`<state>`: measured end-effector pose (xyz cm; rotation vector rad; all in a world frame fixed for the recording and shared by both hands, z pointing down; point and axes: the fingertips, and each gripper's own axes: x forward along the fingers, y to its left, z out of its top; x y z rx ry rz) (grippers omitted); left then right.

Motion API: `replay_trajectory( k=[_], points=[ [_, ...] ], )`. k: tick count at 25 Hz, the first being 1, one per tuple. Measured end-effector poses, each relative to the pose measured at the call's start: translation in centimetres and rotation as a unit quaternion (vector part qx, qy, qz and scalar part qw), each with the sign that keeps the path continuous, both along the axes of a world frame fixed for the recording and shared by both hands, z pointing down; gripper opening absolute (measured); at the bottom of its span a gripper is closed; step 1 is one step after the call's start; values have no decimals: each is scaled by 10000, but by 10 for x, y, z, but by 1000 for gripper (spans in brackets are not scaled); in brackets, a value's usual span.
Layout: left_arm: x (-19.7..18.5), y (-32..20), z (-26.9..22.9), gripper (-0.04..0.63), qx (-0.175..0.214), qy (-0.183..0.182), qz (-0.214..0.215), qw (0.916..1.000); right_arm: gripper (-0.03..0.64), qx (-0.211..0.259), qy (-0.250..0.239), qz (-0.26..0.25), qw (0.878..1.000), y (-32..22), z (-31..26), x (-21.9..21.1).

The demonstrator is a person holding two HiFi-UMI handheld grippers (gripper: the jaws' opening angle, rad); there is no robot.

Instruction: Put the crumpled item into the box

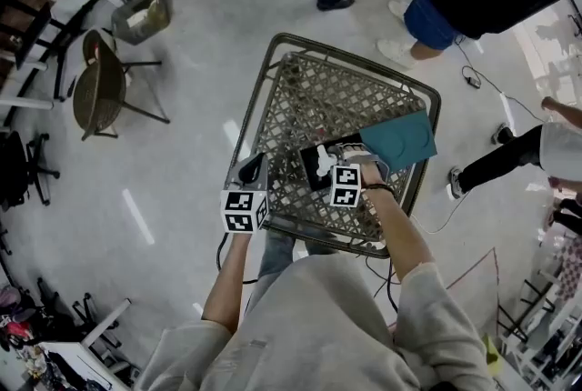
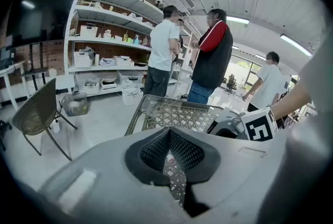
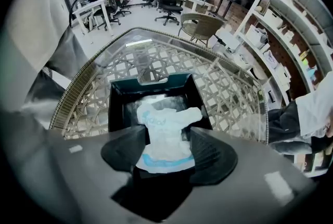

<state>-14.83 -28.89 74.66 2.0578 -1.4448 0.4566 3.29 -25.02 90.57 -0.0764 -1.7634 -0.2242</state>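
— Where are you working?

— Over the lattice-topped desk (image 1: pixel 309 94). The dark box (image 3: pixel 117 108) sits on it close to me, its teal lid (image 1: pixel 400 139) folded back and away. My right tool (image 3: pixel 167 134) points almost straight down into the box.

— And the left?

— My left tool (image 2: pixel 169 137) hangs at the near left edge of the desk with its jaws together and nothing in them. I'd leave it there, since the box doesn't look likely to slide.

— What about the thing itself?

— The crumpled item (image 3: pixel 164 121), white with blue print, shows between the right tool's jaws. They stand wide apart and, as far as I can see, the pads aren't pressing on it. It sits inside the box walls. I can't tell whether it rests on the bottom or hangs just under the pads.

— So how do you finish cleanly?

— I'd keep the jaws wide and lift straight up. If I tilt or drag sideways, a pad could catch a fold and pull the item back out. I'd also watch its near end, which looks close to the jaw roots and is the part most likely to snag. Once I'm above the rim I'd check that none of it drapes over a wall. If some does, I'd nudge it in with a closed tip and not try to grip it again.
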Motion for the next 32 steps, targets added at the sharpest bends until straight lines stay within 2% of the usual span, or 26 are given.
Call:
replay_trajectory(
  k=[9, 14, 18, 20, 24, 32],
  points=[
    [8, -1, -8, 6, 76, 25, 98, 9999, 261, 387, -320, -6, 9987, -4, -37, -3],
    [13, -1, -10, 6, 96, 26, 140, 9999, 228, 447, -506, 8, 9977, 1, -56, -2],
    [17, -1, -14, 5, 126, 21, 163, 9998, 182, 468, -481, 164, 9976, 4, -56, 8],
    [18, -2, -16, 6, 152, 23, 181, 9997, 139, 536, -511, 313, 9968, 3, -57, 12],
    [23, -4, -21, 6, 209, 23, 216, 9995, 70, 676, -739, 630, 9930, -1, -69, 12],
    [31, -10, -35, 5, 337, -14, 298, 9990, 13, 814, -964, 958, 9874, -4, -89, 15]
  ],
)
